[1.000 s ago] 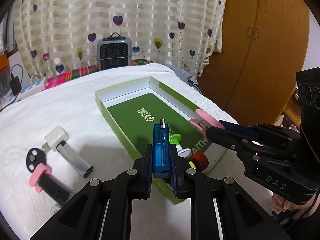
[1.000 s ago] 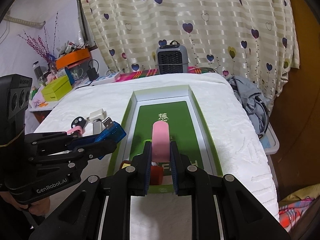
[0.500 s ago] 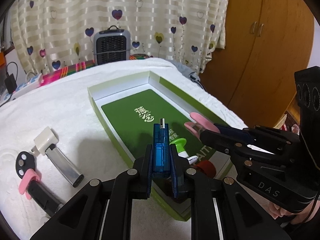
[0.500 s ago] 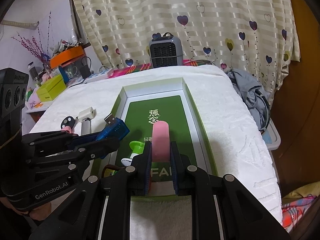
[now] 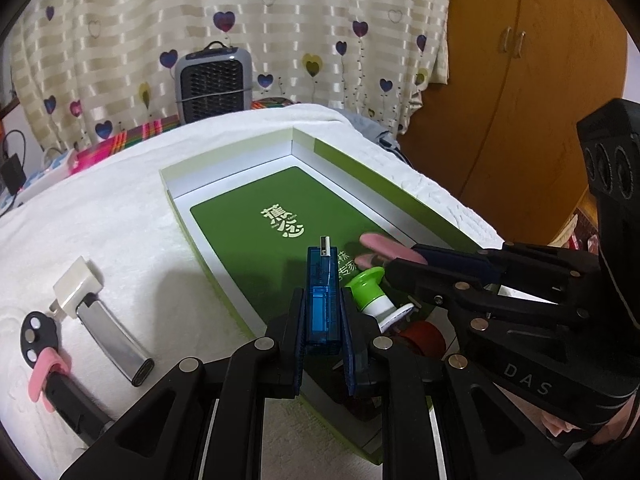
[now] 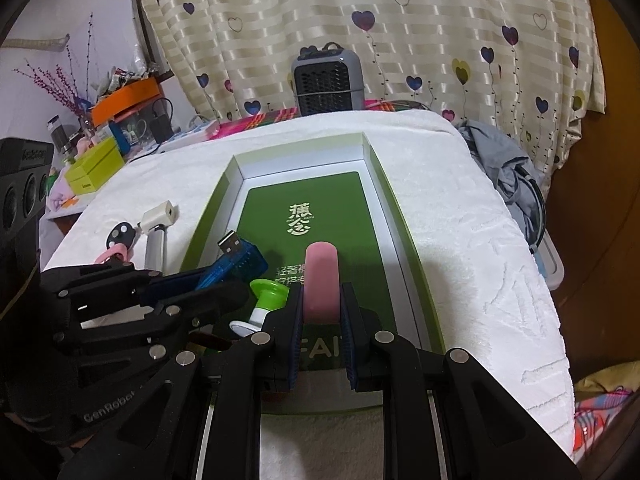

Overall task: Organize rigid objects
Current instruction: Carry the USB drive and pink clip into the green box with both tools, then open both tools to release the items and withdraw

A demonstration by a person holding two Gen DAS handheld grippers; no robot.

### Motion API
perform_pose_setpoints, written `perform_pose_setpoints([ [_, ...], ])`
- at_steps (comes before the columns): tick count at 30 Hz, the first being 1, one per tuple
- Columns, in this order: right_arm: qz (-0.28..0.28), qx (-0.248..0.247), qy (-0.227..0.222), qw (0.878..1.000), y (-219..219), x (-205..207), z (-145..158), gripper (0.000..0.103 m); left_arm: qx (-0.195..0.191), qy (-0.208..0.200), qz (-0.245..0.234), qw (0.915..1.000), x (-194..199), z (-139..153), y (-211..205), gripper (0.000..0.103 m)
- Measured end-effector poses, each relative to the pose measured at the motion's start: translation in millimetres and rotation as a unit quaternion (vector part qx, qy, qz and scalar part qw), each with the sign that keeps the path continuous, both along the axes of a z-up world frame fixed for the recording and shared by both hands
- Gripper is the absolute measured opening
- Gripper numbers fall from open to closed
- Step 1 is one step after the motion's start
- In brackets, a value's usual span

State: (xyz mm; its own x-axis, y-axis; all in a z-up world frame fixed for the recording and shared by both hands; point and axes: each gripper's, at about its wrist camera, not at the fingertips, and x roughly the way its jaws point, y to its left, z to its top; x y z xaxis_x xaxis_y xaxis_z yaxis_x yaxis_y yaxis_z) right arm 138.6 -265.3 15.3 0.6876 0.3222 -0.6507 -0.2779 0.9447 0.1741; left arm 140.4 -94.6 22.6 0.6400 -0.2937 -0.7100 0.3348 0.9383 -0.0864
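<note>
My left gripper [image 5: 322, 320] is shut on a translucent blue USB adapter [image 5: 321, 296], its metal plug pointing forward, above the near end of the open green box [image 5: 376, 188]. My right gripper [image 6: 321, 312] is shut on a pink oblong piece [image 6: 321, 276], also over the box. From the left wrist, the right gripper [image 5: 404, 258] comes in from the right with the pink piece [image 5: 384, 246]. The right wrist view shows the left gripper [image 6: 216, 280] with the blue adapter [image 6: 240, 260]. A green-capped white piece [image 5: 370, 290] and a red object [image 5: 426, 338] lie inside the box.
On the white cloth [image 5: 100, 208] left of the box lie a white plug block [image 5: 78, 286], a silver bar [image 5: 116, 346], and a black key fob with a pink loop [image 5: 40, 344]. A grey heater [image 5: 214, 76] stands behind. A cluttered side table [image 6: 100, 148] is at the left.
Both grippers have sunk and moved forward over the box with their loads. The box and its contents look larger and nearer in both views.
</note>
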Motion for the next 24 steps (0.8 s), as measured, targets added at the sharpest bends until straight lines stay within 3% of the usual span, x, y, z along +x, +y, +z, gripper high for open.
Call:
perform_pose_setpoints([
  [5,0.003,-0.007,0.007,1.0,2.8,1.2,-2.0,0.018,0.019,-0.011,-0.007,0.9997,-3.0,-0.7,-5.0,0.017],
  [9,0.002,-0.012,0.007,1.0,4.2,0.6,-1.5,0.02,0.004,-0.008,-0.015,0.9998,-4.1,0.3,-2.3,0.02],
  [16,-0.017,-0.031,0.008,0.999,4.6,-1.7,-2.0,0.034,0.014,-0.017,-0.021,0.9995,-6.9,0.8,1.1,0.02],
  [24,-0.027,-0.037,0.007,0.999,13.8,-8.0,-2.3,0.035,0.011,-0.015,-0.025,0.9995,-7.8,1.8,9.1,0.02],
])
